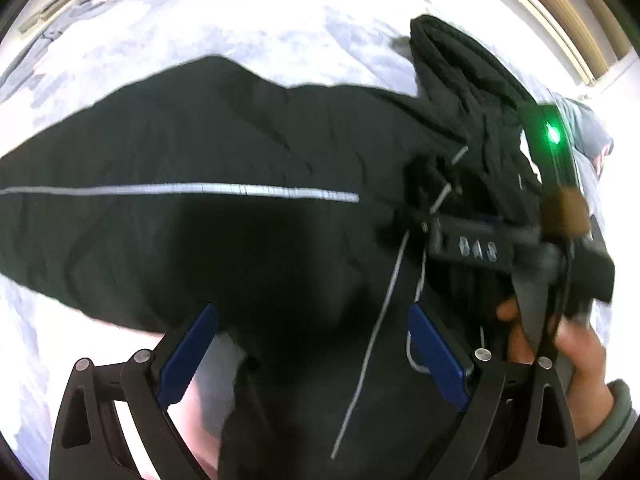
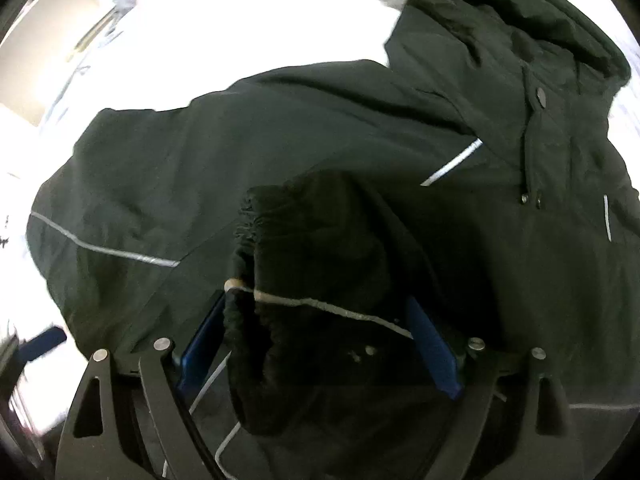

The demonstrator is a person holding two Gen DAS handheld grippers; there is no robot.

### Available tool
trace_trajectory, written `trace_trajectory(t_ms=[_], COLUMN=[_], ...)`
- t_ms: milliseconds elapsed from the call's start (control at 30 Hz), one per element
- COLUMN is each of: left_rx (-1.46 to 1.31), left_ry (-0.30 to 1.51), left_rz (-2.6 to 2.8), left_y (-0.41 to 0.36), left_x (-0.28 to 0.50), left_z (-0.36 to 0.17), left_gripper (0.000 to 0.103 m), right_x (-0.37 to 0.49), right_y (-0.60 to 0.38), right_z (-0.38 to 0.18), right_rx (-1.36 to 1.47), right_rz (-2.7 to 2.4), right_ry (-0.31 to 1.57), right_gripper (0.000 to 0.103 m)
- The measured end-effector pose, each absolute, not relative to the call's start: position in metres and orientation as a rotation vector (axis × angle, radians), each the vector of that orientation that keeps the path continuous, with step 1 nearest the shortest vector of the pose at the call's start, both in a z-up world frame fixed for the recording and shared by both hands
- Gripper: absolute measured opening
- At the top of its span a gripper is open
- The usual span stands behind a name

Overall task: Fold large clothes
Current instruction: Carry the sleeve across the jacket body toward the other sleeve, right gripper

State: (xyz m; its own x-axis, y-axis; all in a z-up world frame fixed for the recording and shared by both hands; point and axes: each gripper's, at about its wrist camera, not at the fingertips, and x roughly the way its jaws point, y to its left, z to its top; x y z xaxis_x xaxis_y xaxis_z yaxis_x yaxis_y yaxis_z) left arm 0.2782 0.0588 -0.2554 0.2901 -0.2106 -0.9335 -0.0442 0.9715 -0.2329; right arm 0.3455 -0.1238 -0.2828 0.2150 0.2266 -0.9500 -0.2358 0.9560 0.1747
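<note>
Right under my right claw (image 2: pixel 320 344) lies the black jacket (image 2: pixel 360 140), spread across the pale bed (image 2: pixel 240 20) with its long axis running left to right and the hood up at the far right. Its gathered sleeve cuff (image 2: pixel 288 240) sits between my wide-apart pads, not pinched; my left claw (image 1: pixel 316 356) hangs wide and empty over the body, so the right one is nearer

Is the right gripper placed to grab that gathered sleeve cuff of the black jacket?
Probably yes. The right gripper stands open with the sleeve cuff bunched between its blue pads, and nothing lies over it; whether the pads touch it is unclear.
</note>
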Motion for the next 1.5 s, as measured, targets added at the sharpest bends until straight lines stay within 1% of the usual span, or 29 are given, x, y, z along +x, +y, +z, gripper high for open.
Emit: trace_trajectory(t_ms=[100, 167, 300, 367, 433, 500, 567, 633, 667, 700, 733, 767, 867, 1000, 1067, 1133, 1200, 1267, 1300, 1400, 1500], left_rx=[-0.225, -0.215, -0.189, -0.206, -0.233, -0.264, -0.286, -0.288, -0.283, -0.272, -0.254, -0.23, -0.211, -0.27, -0.3, -0.31, -0.298, -0.24, -0.207, -0.164, -0.157], left_ry=[1.247, 1.232, 1.221, 1.237, 1.255, 1.283, 1.302, 1.325, 1.332, 1.354, 1.389, 1.399, 1.311, 1.193, 1.178, 1.222, 1.334, 1.413, 1.422, 1.403, 1.395], left_rz=[-0.127, -0.152, -0.238, -0.291, -0.337, -0.369, -0.391, -0.393, -0.4, -0.409, -0.414, -0.4, -0.421, -0.436, -0.397, -0.346, -0.284, -0.265, -0.262, -0.244, -0.246], left_y=[0.057, 0.052, 0.03, 0.018, 0.007, -0.005, -0.015, -0.025, -0.03, -0.036, -0.042, -0.046, -0.048, -0.026, -0.007, 0.006, 0.012, 0.006, 0.002, -0.007, -0.01], left_x=[0.291, 0.301, 0.321, 0.33, 0.337, 0.347, 0.354, 0.36, 0.363, 0.366, 0.37, 0.372, 0.368, 0.361, 0.359, 0.359, 0.36, 0.358, 0.356, 0.355, 0.355], left_z=[-0.247, -0.243, -0.245, -0.251, -0.259, -0.27, -0.279, -0.29, -0.295, -0.301, -0.308, -0.31, -0.287, -0.241, -0.236, -0.25, -0.283, -0.311, -0.319, -0.325, -0.323], left_gripper=[0.096, 0.096, 0.096, 0.096, 0.096, 0.096, 0.096, 0.095, 0.081, 0.063, 0.023, 0.023, 0.019, 0.019, 0.019, 0.019, 0.019, 0.019, 0.021, 0.023, 0.024], right_x=[0.335, 0.322, 0.301, 0.296, 0.291, 0.289, 0.282, 0.279, 0.277, 0.277, 0.275, 0.273, 0.268, 0.261, 0.263, 0.268, 0.272, 0.282, 0.283, 0.288, 0.291], right_y=[-0.147, -0.176, -0.243, -0.278, -0.308, -0.335, -0.365, -0.374, -0.379, -0.378, -0.38, -0.381, -0.383, -0.391, -0.394, -0.395, -0.39, -0.38, -0.377, -0.371, -0.372], right_z=[-0.259, -0.231, -0.196, -0.189, -0.189, -0.197, -0.21, -0.228, -0.236, -0.244, -0.249, -0.251, -0.235, -0.218, -0.224, -0.238, -0.256, -0.281, -0.292, -0.307, -0.306], right_rx=[0.09, 0.144, 0.162, 0.173, 0.165, 0.171, 0.216, 0.252, 0.27, 0.282, 0.299, 0.31, 0.319, 0.316, 0.305, 0.305, 0.285, 0.2, 0.164, 0.111, 0.114], right_rz=[0.37, 0.362, 0.229, 0.146, 0.056, -0.022, -0.098, -0.148, -0.162, -0.164, -0.167, -0.165, -0.138, -0.119, -0.138, -0.165, -0.169, -0.192, -0.197, -0.207, -0.211], right_ry=[1.284, 1.215, 1.118, 1.096, 1.099, 1.118, 1.154, 1.183, 1.204, 1.216, 1.231, 1.237, 1.201, 1.142, 1.154, 1.194, 1.229, 1.295, 1.317, 1.293, 1.297], right_gripper=[0.089, 0.089, 0.089, 0.089, 0.087, 0.082, 0.079, 0.078, 0.077, 0.076, 0.076, 0.075, 0.075, 0.075, 0.075, 0.075, 0.075, 0.076, 0.078, 0.084, 0.085])
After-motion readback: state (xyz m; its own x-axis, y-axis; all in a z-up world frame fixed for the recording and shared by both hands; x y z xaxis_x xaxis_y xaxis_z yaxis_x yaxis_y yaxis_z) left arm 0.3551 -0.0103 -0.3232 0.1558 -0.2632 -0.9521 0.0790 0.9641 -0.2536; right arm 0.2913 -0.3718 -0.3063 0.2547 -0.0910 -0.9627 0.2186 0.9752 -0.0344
